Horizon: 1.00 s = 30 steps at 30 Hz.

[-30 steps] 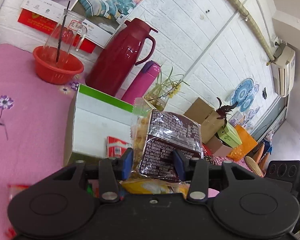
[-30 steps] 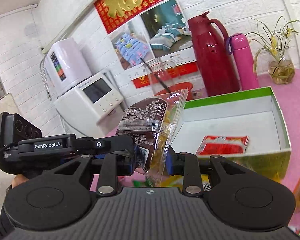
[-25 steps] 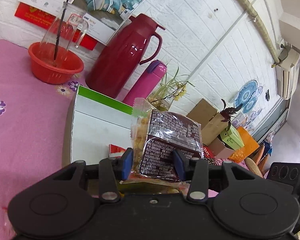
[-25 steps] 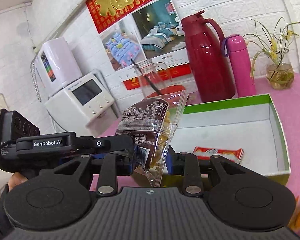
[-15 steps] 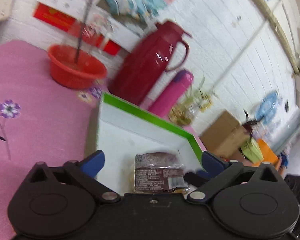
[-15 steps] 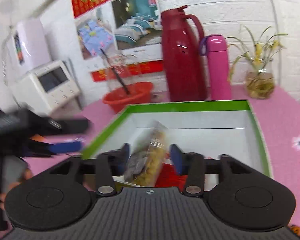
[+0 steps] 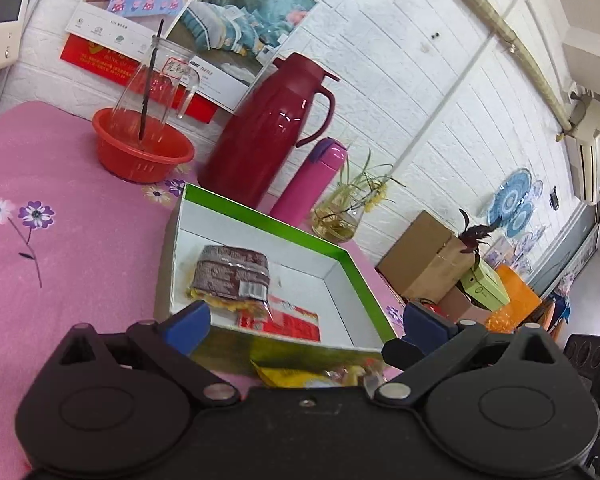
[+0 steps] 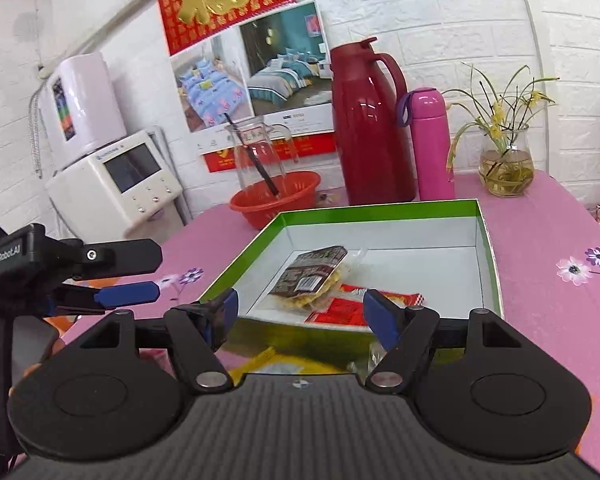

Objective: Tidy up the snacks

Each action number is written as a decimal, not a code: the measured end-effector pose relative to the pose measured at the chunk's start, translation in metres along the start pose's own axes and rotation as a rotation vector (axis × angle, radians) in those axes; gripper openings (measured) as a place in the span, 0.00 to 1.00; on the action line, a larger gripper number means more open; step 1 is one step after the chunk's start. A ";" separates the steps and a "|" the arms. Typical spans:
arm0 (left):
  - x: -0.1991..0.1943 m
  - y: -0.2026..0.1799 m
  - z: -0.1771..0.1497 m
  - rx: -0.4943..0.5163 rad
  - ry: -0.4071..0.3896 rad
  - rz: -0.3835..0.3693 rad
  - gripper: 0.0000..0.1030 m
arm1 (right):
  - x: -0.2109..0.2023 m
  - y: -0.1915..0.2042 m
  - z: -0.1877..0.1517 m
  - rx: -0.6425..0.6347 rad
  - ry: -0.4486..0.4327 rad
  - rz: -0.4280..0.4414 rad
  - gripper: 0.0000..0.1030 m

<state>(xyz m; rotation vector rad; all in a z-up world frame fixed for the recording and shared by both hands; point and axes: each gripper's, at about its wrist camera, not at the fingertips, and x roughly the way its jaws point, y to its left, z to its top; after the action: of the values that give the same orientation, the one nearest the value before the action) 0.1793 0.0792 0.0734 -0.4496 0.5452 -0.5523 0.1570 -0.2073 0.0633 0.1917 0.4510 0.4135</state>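
Observation:
A green-rimmed white box (image 7: 268, 224) (image 8: 485, 240) stands on the pink cloth. Inside it lie a brown-labelled snack bag (image 7: 232, 272) (image 8: 312, 276) and a red packet (image 7: 288, 322) (image 8: 340, 308). A yellow snack bag (image 7: 312, 372) (image 8: 276, 364) lies on the cloth in front of the box. My left gripper (image 7: 304, 322) is open and empty just before the box's near wall; it also shows in the right wrist view (image 8: 132, 280). My right gripper (image 8: 302, 314) is open and empty at the box's near edge.
Behind the box stand a red basin (image 7: 140, 148) (image 8: 276, 196) with a glass jug, a dark red thermos jug (image 7: 268, 132) (image 8: 368, 124), a pink flask (image 7: 312, 180) (image 8: 430, 140) and a glass vase with plants (image 8: 506, 168). Cardboard boxes (image 7: 424, 256) are beyond the table.
Both grippers held the brown-labelled snack bag above the table; both have opened and the bag now lies in the box. The grippers have drawn back slightly.

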 end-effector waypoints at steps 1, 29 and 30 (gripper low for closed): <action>-0.006 -0.005 -0.005 0.007 0.004 -0.002 1.00 | -0.009 0.002 -0.004 0.003 -0.003 0.008 1.00; -0.032 -0.044 -0.155 0.078 0.280 -0.073 1.00 | -0.107 -0.017 -0.140 0.176 0.193 0.043 0.96; -0.031 -0.044 -0.157 0.069 0.290 -0.091 1.00 | -0.104 -0.016 -0.141 0.161 0.193 0.054 0.93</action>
<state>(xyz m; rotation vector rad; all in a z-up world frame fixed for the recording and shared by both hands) 0.0481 0.0247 -0.0123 -0.3311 0.7831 -0.7276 0.0121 -0.2537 -0.0257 0.3225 0.6712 0.4510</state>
